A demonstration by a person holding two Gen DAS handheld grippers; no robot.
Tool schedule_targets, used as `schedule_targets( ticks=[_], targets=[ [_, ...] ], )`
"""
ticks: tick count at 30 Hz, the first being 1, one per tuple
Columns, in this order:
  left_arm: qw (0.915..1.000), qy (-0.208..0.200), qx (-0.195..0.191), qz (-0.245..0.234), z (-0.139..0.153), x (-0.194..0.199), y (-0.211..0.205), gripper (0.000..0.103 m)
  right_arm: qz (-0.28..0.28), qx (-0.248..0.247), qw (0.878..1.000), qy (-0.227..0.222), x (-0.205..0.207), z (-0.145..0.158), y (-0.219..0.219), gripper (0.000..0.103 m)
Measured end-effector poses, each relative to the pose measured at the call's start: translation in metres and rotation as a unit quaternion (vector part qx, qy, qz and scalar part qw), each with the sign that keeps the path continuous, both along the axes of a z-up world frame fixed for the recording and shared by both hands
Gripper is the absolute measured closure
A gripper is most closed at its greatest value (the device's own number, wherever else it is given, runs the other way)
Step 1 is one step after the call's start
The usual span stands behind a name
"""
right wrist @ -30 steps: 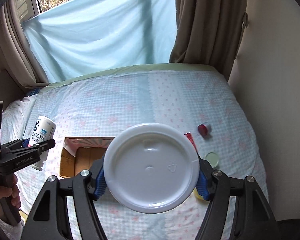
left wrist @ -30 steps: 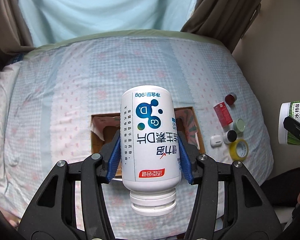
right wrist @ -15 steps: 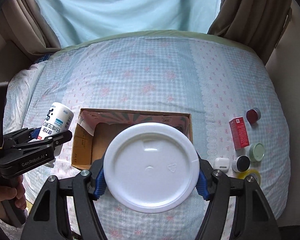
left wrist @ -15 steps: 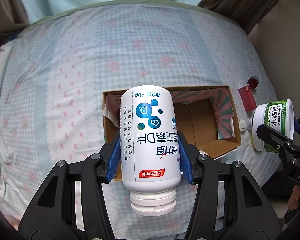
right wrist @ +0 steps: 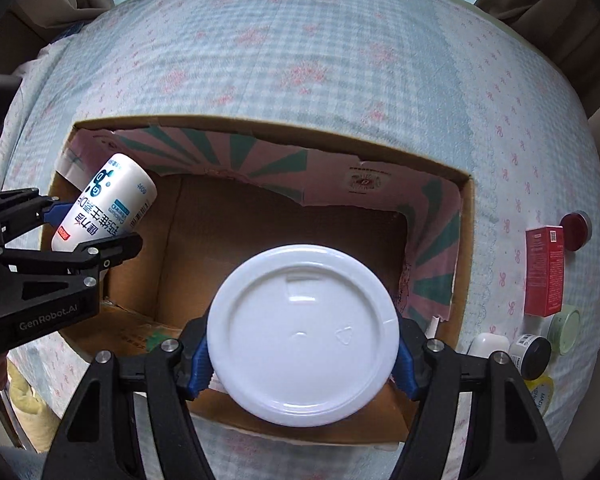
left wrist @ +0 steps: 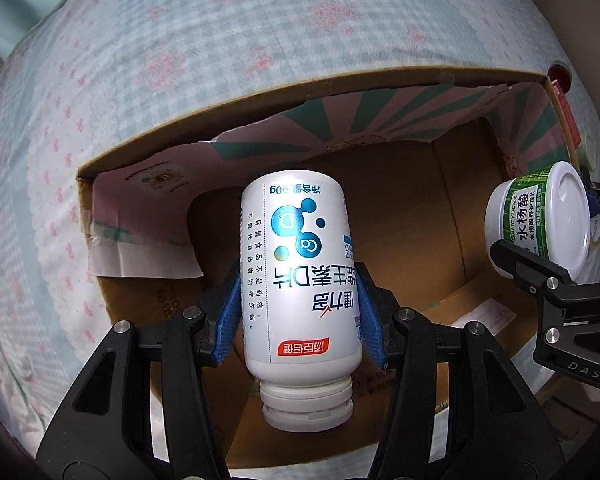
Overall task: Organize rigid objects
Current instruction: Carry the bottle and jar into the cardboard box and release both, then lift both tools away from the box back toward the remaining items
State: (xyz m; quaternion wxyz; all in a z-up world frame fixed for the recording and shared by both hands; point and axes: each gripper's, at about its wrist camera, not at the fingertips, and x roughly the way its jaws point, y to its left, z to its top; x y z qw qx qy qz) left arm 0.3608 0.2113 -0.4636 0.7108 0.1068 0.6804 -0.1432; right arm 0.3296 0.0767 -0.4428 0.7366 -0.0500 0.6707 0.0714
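Observation:
My left gripper (left wrist: 300, 316) is shut on a white supplement bottle (left wrist: 300, 276) with blue print, held over the left end of an open cardboard box (left wrist: 460, 216). It also shows in the right wrist view (right wrist: 104, 208). My right gripper (right wrist: 302, 354) is shut on a white-lidded tub (right wrist: 304, 336), held over the right part of the box (right wrist: 228, 232). In the left wrist view the tub (left wrist: 540, 220) shows a green label.
The box lies on a bed with a blue checked cover (right wrist: 300, 60). Right of the box lie a red carton (right wrist: 546, 270), a red cap (right wrist: 576, 224), a black-lidded jar (right wrist: 530, 354), a pale green jar (right wrist: 564, 328), a white case (right wrist: 486, 346) and yellow tape (right wrist: 542, 394).
Both grippers have moved down and forward over the box, which now fills the views. Each keeps its hold on its object.

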Motion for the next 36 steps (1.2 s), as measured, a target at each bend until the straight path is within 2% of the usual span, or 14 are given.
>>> schedule_targets(
  ticks=[4, 10, 12, 13, 14, 16, 19, 23, 29, 36],
  targets=[
    [0.9998, 0.005, 0.014, -0.017, -0.012, 0.003, -0.007, 0.055, 0.015, -0.002, 1.0, 0.015, 0.005, -0.016, 0.002, 0.037],
    [0.9993, 0.004, 0.006, -0.036, -0.006, 0.007, -0.015, 0.053, 0.049, 0.001, 0.999, 0.004, 0.003, -0.014, 0.008, 0.037],
    [0.999, -0.012, 0.011, -0.042, 0.005, 0.008, -0.017, 0.022, 0.048, 0.004, 0.999, 0.014, 0.003, -0.016, 0.008, 0.035],
    [0.9987, -0.023, 0.014, -0.044, 0.011, 0.007, -0.016, 0.001, 0.05, 0.005, 0.999, 0.012, 0.002, -0.015, 0.007, 0.017],
    [0.9982, -0.038, 0.012, -0.044, 0.018, 0.007, -0.015, 0.0, 0.054, 0.012, 0.998, 0.003, 0.001, -0.011, 0.007, 0.0],
    [0.998, -0.046, 0.006, -0.044, 0.026, 0.006, -0.012, 0.0, 0.067, 0.022, 0.997, -0.024, -0.006, -0.001, 0.006, 0.0],
    [0.9984, -0.043, 0.004, -0.038, 0.031, 0.004, -0.007, 0.0, 0.074, 0.03, 0.997, -0.008, -0.015, 0.004, 0.005, 0.0],
    [0.9985, -0.049, -0.001, -0.025, 0.045, -0.002, -0.003, 0.0, 0.058, 0.028, 0.998, -0.016, -0.024, 0.015, 0.005, 0.0],
    [0.9971, -0.074, -0.012, -0.01, 0.082, -0.013, 0.006, 0.0, 0.04, 0.022, 0.999, -0.023, -0.023, 0.038, 0.004, 0.0],
    [0.9934, -0.112, -0.025, 0.005, 0.131, -0.036, 0.016, 0.0, 0.024, 0.023, 0.999, -0.041, -0.043, 0.081, 0.004, 0.0]
  ],
)
